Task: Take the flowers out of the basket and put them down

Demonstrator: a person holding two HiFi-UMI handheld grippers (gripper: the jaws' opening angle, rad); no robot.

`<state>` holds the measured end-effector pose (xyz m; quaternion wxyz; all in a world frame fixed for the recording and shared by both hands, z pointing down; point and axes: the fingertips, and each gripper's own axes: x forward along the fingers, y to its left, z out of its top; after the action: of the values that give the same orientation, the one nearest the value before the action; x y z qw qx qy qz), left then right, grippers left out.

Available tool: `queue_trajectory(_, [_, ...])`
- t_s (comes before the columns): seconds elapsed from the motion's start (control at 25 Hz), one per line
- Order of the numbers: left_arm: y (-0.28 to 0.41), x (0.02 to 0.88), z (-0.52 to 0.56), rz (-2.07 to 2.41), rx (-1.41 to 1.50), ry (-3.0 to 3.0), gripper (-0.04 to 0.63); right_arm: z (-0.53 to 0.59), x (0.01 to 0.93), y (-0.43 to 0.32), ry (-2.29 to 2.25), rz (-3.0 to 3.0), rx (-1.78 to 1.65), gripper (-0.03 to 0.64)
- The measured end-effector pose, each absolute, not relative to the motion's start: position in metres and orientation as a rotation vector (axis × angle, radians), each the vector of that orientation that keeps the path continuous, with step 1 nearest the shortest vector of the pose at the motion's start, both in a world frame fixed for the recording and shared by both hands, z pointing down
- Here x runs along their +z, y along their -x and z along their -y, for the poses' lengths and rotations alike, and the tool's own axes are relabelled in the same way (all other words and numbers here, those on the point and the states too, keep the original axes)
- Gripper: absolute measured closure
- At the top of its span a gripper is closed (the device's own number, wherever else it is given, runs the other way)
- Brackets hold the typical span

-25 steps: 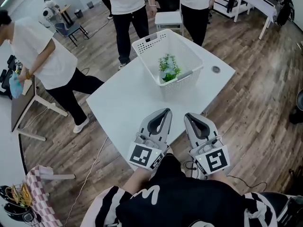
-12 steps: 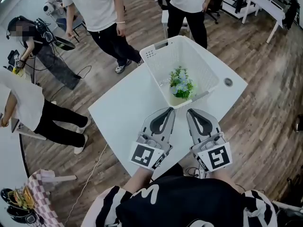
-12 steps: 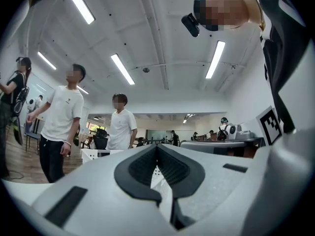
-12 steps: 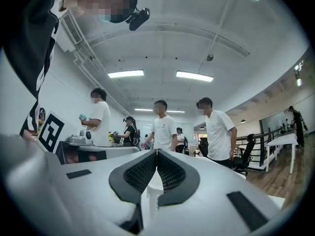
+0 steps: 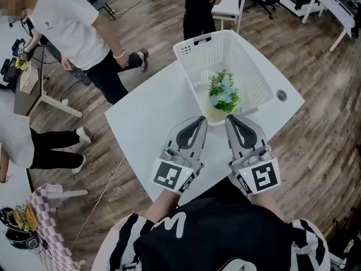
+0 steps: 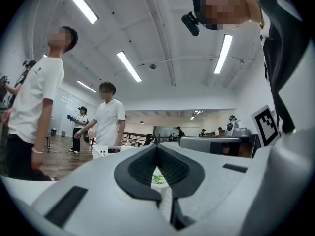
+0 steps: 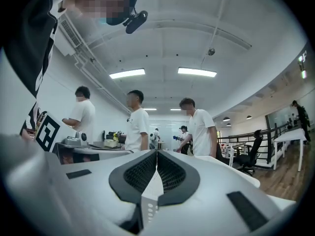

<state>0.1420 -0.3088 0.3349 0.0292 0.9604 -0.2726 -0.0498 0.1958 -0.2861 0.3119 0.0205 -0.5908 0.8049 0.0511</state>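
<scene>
Left gripper [image 5: 200, 119] and right gripper [image 5: 231, 118] are noted side by side over the table [image 5: 144, 114], jaws pressed together, empty. Flowers [image 5: 224, 92] are seen inside the basket [image 5: 194, 43], just beyond.

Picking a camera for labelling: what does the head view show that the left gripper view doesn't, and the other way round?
Only the head view: the whole white basket on the white table, the flowers inside it, and the wood floor all around. Only the left gripper view: the ceiling lights and the jaws of the left gripper close up, tips together, nothing held. Both: the flowers, only a sliver past the jaws in the gripper view, and bystanders in white shirts.
</scene>
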Motion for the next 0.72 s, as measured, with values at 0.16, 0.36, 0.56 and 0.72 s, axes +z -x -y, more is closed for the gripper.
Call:
queue_trajectory(0.16, [-0.137, 0.32, 0.315, 0.916, -0.172, -2.959, 0.592, 0.296, 0.296, -0.207, 1.802, -2.546, 0.225, 0.598])
queue_trajectory(0.36, [-0.134, 0.308, 0.32, 0.987, -0.185, -2.964, 0.592, 0.32, 0.283, -0.229, 1.691, -2.667, 0.173, 0.598])
queue_trajectory(0.56, [-0.132, 0.312, 0.321, 1.026, -0.16, -2.959, 0.592, 0.347, 0.277, -0.235, 1.573, -2.834, 0.173, 0.597])
queue_trajectory(0.72, [-0.129, 0.308, 0.321, 1.053, -0.168, -2.952, 0.592, 0.362, 0.276, -0.225, 1.494, -2.983, 0.277, 0.597])
